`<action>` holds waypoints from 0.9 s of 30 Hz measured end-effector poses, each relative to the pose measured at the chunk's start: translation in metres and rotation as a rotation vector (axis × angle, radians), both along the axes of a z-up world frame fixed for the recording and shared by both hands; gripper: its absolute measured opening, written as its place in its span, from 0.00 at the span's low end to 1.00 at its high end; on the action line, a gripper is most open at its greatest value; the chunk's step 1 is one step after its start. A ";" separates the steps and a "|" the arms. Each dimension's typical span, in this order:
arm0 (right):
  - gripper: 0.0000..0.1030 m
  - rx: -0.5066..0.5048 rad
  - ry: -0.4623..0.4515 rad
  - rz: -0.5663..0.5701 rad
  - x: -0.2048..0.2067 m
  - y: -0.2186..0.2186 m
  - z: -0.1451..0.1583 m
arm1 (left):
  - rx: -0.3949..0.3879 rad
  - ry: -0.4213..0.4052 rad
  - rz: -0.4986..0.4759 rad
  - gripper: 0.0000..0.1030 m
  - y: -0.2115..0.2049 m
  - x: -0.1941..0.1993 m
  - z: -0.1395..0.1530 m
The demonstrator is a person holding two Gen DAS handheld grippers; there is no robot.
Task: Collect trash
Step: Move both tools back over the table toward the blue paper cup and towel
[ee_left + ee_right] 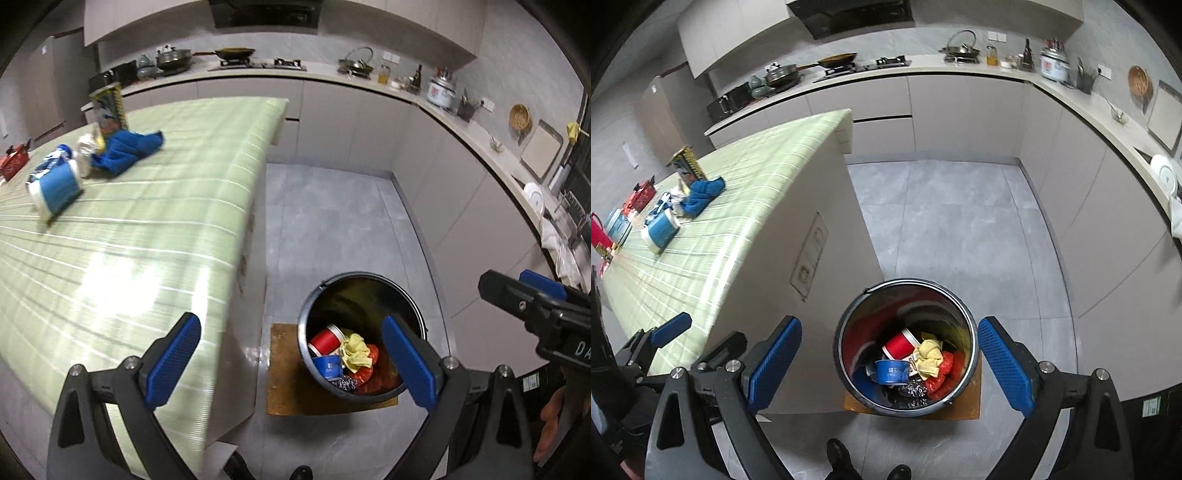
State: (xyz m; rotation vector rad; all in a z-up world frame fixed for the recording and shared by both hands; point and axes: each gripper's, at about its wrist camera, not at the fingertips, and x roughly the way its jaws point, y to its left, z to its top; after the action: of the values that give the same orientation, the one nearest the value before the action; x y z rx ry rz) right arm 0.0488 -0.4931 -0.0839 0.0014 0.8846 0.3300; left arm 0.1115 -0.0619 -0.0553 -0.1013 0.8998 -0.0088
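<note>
The bin (907, 347) stands on a mat (967, 402) on the floor beside the bench (713, 229), holding trash (916, 360). The right gripper (890, 360) hovers above it, pointing down, fingers apart, empty. The left gripper (291, 363) hovers over the bench edge, fingers apart, empty.

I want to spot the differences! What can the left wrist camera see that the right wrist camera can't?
Only the left wrist view shows the yellow cloth hanging on the right wall. Only the right wrist view shows the person's shoes clearly and a red item at the table's far left. Both show the trash bin, blue cloth, green table and open fingers.
</note>
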 end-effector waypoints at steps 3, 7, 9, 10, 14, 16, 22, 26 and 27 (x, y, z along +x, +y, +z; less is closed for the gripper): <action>0.95 0.001 -0.013 0.025 -0.003 0.013 0.006 | 0.009 -0.019 0.025 0.96 0.012 -0.004 0.006; 0.95 0.011 -0.028 0.073 -0.007 0.035 0.012 | 0.034 -0.047 0.076 0.96 0.037 -0.014 0.015; 0.95 0.010 -0.031 0.095 -0.008 0.045 0.012 | 0.039 -0.058 0.104 0.96 0.052 -0.019 0.021; 0.95 0.011 -0.034 0.109 -0.009 0.052 0.013 | 0.041 -0.063 0.121 0.96 0.059 -0.022 0.023; 0.95 0.018 -0.051 0.181 -0.013 0.083 0.016 | 0.045 -0.078 0.201 0.96 0.096 -0.031 0.028; 0.95 0.020 -0.061 0.212 -0.015 0.099 0.019 | 0.044 -0.087 0.234 0.96 0.112 -0.035 0.029; 0.95 0.024 -0.089 0.289 -0.019 0.145 0.027 | 0.040 -0.113 0.318 0.96 0.160 -0.046 0.030; 0.95 0.018 -0.105 0.318 -0.019 0.176 0.034 | 0.032 -0.124 0.343 0.96 0.188 -0.044 0.031; 0.95 0.016 -0.108 0.324 -0.019 0.183 0.036 | 0.029 -0.128 0.347 0.96 0.197 -0.043 0.031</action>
State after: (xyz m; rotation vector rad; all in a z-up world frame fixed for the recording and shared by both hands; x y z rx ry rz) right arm 0.0303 -0.3105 -0.0482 -0.1449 0.7741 0.6335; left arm 0.0684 0.1349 -0.0247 -0.2259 0.7448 0.3176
